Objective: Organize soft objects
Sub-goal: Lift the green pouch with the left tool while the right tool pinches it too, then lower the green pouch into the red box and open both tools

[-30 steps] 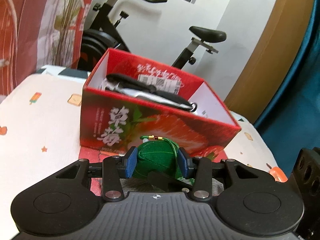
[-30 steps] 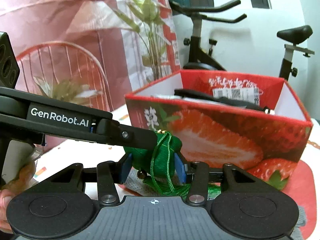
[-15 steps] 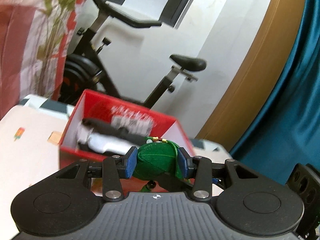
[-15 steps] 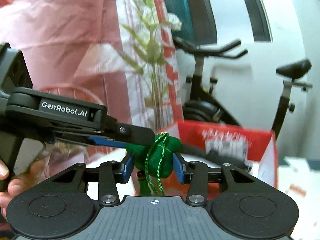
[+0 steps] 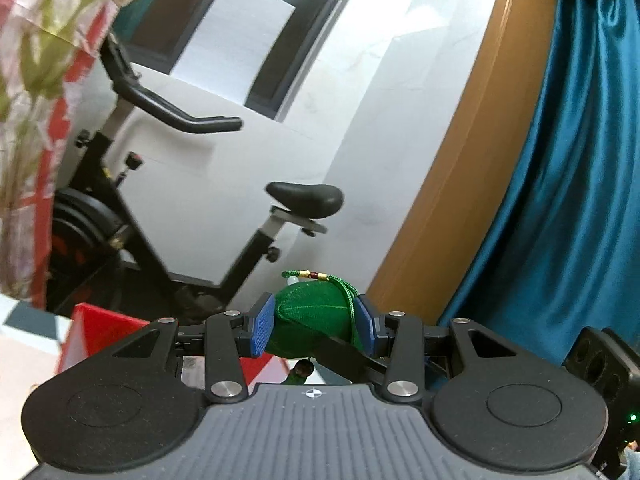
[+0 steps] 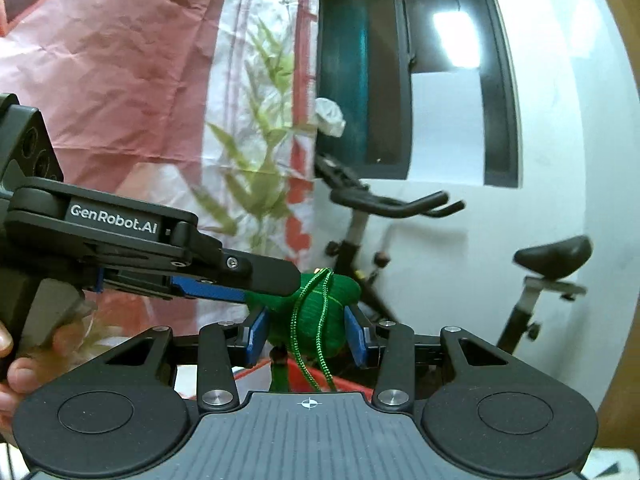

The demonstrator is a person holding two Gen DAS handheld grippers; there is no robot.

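One green pouch [image 5: 310,322] is in play, and two claws grip it at once: the left claw [image 5: 316,328] has a blue pad pressed to each side of it, and the right claw [image 6: 306,334] clenches it the same way from its own angle. The pouch hangs in the air between them, well above one red box [image 5: 100,338], whose corner shows low in the left view and as a thin red edge [image 6: 280,376] under the pouch in the right view. A green cord [image 6: 316,320] loops over the pouch; the left view alone shows its gold and dark red beads [image 5: 314,275] at the top, while the right view alone shows the cord trailing down in two strands. The right claw's jaws have just been closing a little on the pouch. Only the right view shows the left tool from the side, its arm marked "GenRobot.AI" [image 6: 114,219], with a few fingers [image 6: 16,376] of the person at the left edge. One exercise bike [image 5: 192,216] stands behind in both views, with one saddle [image 6: 554,256] and handlebars. The left view alone shows a teal curtain [image 5: 572,184] and a brown frame [image 5: 472,152]; the right view alone shows a dark window [image 6: 404,72] and a red and white sheet [image 6: 132,72] printed with green leaves.
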